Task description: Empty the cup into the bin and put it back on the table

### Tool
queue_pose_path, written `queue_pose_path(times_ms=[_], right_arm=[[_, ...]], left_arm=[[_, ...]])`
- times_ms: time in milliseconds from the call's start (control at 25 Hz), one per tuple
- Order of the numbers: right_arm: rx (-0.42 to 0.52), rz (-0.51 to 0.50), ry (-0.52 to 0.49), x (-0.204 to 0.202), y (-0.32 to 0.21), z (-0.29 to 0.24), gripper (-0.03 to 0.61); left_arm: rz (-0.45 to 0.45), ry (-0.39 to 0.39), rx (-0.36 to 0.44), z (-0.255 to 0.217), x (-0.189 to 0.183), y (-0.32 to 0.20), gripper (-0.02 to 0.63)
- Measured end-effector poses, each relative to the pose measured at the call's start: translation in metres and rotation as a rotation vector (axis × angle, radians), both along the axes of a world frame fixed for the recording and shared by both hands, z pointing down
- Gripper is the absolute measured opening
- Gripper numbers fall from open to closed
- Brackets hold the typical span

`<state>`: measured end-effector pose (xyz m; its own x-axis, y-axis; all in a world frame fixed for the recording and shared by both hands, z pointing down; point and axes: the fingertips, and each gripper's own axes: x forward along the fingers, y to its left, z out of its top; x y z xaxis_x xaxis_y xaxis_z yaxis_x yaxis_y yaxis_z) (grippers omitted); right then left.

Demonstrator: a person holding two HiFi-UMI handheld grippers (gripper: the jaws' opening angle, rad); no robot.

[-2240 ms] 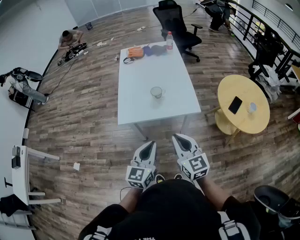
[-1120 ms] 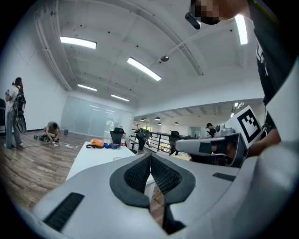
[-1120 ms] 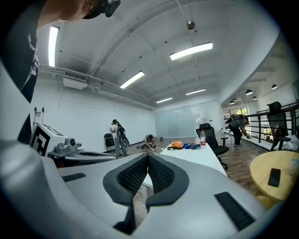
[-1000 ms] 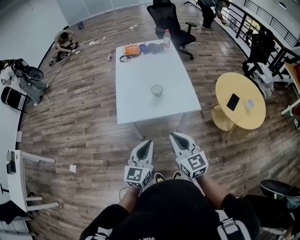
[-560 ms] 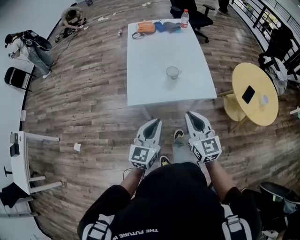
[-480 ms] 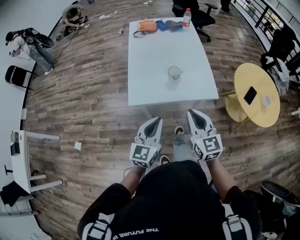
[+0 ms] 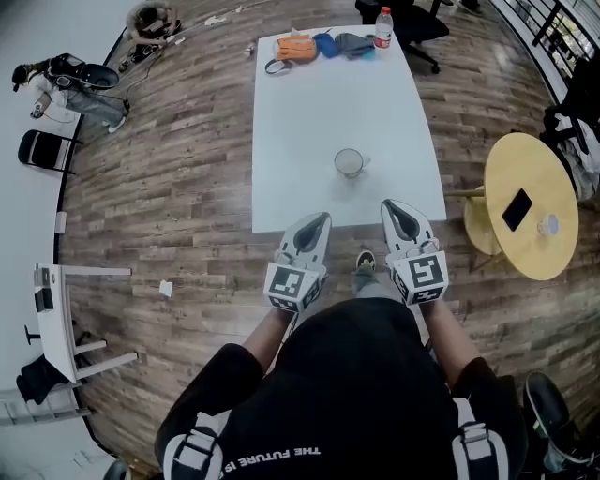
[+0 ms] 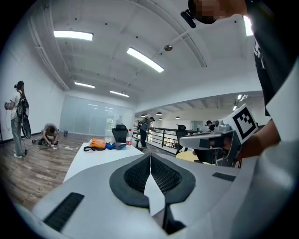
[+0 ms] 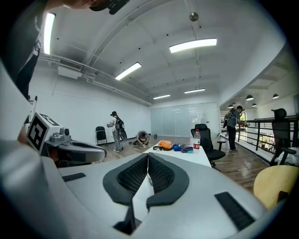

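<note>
Head view showed the cup (image 7: 349,162) upright on the white table (image 7: 300,112), near its close edge, at one o'clock from the left gripper (image 7: 317,221) and eleven o'clock from the right gripper (image 7: 397,208). We judged that one gripper should open before reaching the rim, approaching level to avoid tipping it. Both grippers were fully closed, holding nothing.

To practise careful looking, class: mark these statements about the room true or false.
The clear glass cup stands on the white rectangular table. True.
The left gripper holds the cup. False: its jaws are shut on nothing.
A black phone lies on the round yellow table. True.
The red-capped plastic bottle stands beside the cup. False: it is at the table's far end, near the orange bag.
The right gripper is open. False: it is shut.
</note>
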<state>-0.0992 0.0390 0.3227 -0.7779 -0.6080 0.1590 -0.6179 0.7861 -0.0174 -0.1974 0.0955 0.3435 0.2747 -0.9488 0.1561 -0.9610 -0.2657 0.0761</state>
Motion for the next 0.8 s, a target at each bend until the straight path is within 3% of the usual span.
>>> queue_pose_path(times_ms=[360, 800], right_arm=[[-0.053, -0.077, 0.064, -0.006, -0.093, 0.044, 0.017], [-0.171, -0.105, 0.14, -0.033, -0.14, 0.103, 0.018]], left_arm=[[-0.033, -0.044, -0.067, 0.035, 0.001, -0.092, 0.023], [-0.01, -0.125, -0.123, 0.081, -0.024, -0.142, 0.023]])
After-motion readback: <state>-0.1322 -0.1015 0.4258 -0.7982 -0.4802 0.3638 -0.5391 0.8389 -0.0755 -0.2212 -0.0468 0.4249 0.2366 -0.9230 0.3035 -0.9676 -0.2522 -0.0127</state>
